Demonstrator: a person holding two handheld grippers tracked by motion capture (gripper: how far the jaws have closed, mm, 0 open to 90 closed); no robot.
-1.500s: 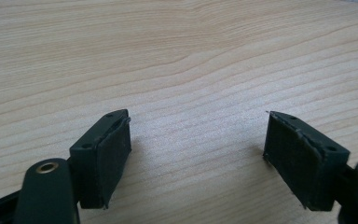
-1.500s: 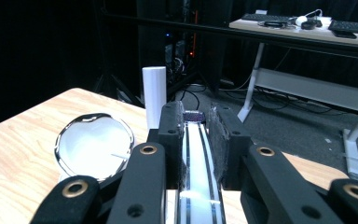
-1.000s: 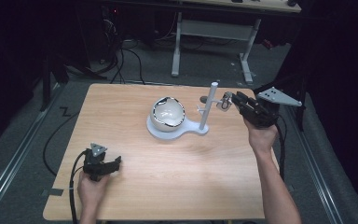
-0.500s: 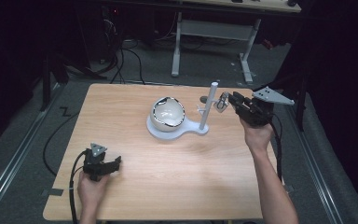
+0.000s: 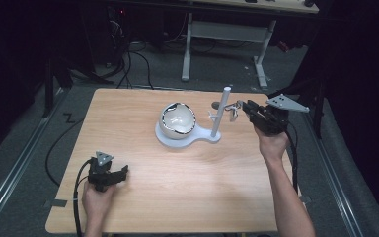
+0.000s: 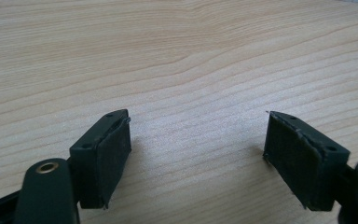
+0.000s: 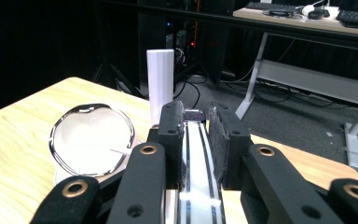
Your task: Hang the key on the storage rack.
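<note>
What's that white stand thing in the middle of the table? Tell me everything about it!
The white stand looks like plastic. It has a flat base lying on the wooden table, with a round bowl-shaped cup that has a dark, shiny rim at one end and a straight upright post at the other. The right gripper holds a thin white strip close by the post.

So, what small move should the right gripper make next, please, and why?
Probably ease the right gripper a little further toward the white post of the stand. Its jaws are shut on a thin white strip with dark lines, and in the right gripper view the post rises just beyond the strip's tip. The left gripper rests open on the table, so it cannot help.
</note>
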